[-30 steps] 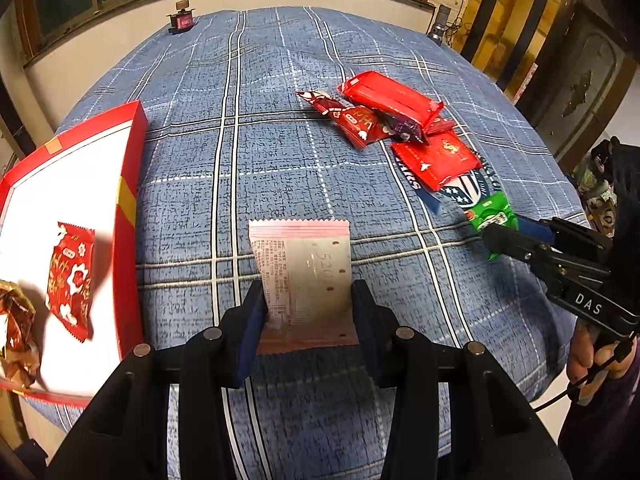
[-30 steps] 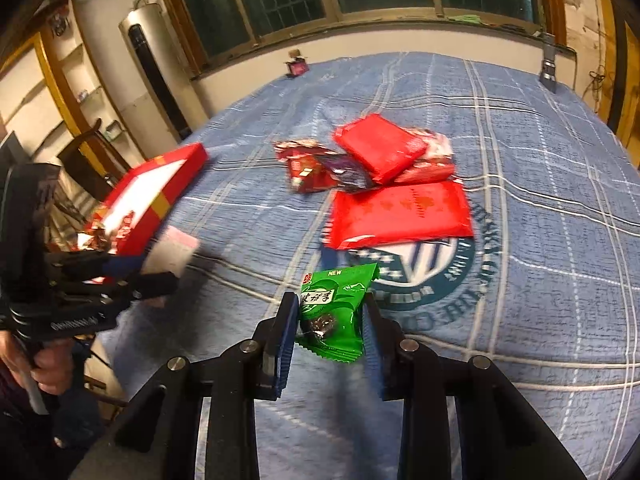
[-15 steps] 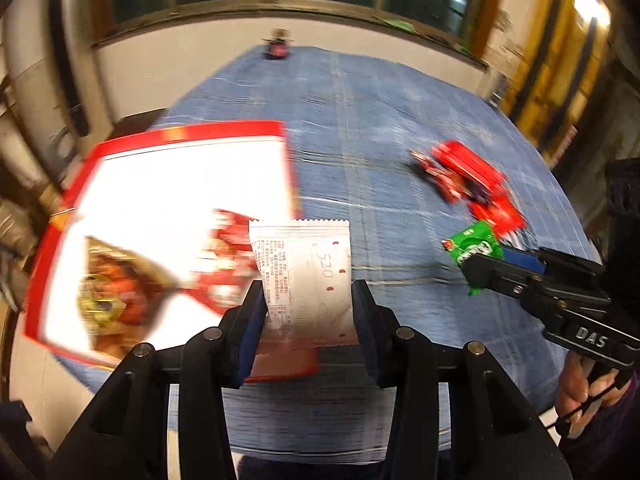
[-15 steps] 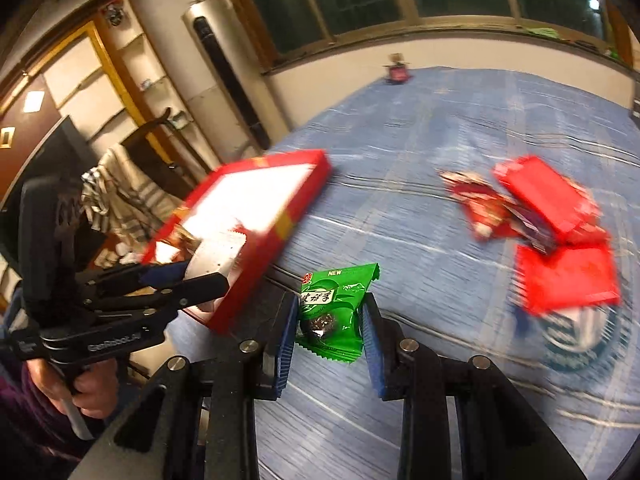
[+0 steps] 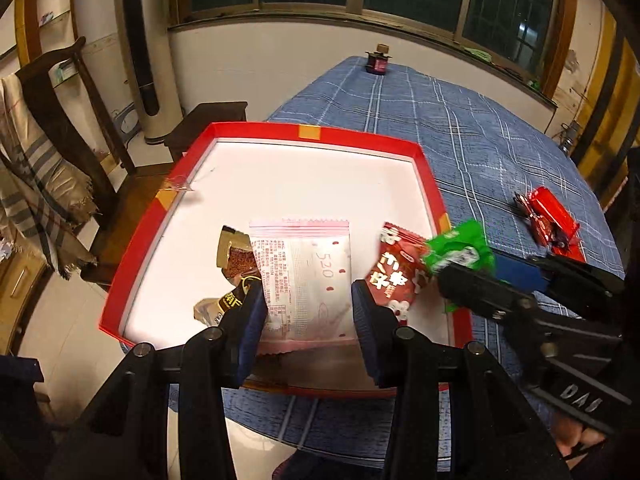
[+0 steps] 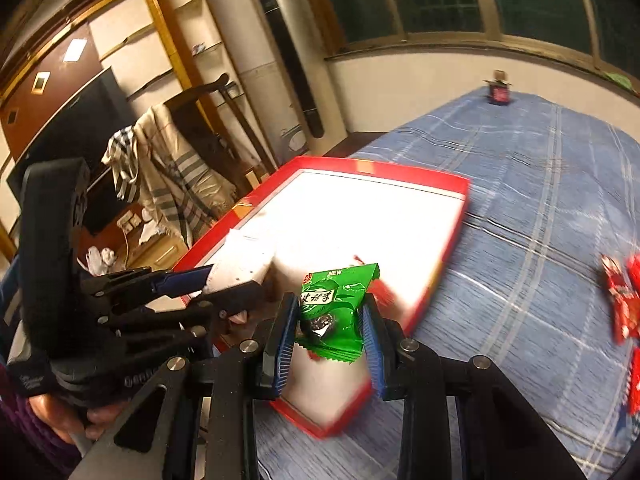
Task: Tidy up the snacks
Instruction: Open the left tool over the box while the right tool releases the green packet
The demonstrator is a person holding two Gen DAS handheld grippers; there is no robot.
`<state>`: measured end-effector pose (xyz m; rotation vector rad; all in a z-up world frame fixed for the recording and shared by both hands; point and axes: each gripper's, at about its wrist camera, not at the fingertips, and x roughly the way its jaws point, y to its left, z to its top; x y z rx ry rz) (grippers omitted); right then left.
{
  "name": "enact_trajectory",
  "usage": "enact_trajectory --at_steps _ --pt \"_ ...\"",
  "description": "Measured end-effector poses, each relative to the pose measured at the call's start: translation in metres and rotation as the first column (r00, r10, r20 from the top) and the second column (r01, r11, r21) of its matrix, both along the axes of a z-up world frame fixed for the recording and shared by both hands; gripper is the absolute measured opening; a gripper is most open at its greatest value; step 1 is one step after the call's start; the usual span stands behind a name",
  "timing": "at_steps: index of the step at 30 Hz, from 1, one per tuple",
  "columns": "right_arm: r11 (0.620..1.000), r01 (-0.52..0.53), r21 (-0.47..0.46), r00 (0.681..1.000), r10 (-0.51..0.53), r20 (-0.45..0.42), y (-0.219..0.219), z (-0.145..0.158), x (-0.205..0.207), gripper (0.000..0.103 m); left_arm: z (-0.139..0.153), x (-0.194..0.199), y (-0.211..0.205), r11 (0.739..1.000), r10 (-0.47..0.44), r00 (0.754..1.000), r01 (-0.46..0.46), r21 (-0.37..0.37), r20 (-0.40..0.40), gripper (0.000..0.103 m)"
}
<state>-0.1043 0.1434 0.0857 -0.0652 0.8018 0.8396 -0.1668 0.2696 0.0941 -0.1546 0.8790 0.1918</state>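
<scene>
My left gripper [image 5: 307, 308] is shut on a pink-and-white snack packet [image 5: 306, 280] and holds it over the near part of a red box [image 5: 304, 133] with a white floor. A brown packet [image 5: 234, 258] and a red packet [image 5: 394, 276] lie in the box. My right gripper [image 6: 331, 322] is shut on a green snack packet [image 6: 334, 312], held over the box's near right corner [image 6: 460, 184]. The green packet also shows in the left wrist view [image 5: 458, 250]. The left gripper shows in the right wrist view [image 6: 224, 280].
The box sits at the left edge of a table under a blue plaid cloth [image 5: 460, 120]. Several red snack packets [image 5: 550, 216] lie on the cloth to the right. A small dark jar [image 5: 378, 62] stands at the far edge. A chair [image 5: 52, 120] stands left of the table.
Both grippers have swung left from the snack pile to over the red box, each carrying its packet. The box now fills the middle of both views.
</scene>
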Motion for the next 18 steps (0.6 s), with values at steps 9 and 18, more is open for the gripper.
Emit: enact_trajectory --at_steps 9,18 --pt "0.996 0.051 0.078 0.998 -0.053 0.03 -0.012 0.013 0.009 0.043 0.005 -0.005 0.006 0.998 0.046 0.999 -0.046 0.034 0.016 0.047" --pt "0.954 0.287 0.089 0.958 -0.284 -0.043 -0.125 -0.007 0.03 0.05 0.009 -0.003 -0.015 0.999 -0.006 1.0 0.005 0.031 0.029 0.051"
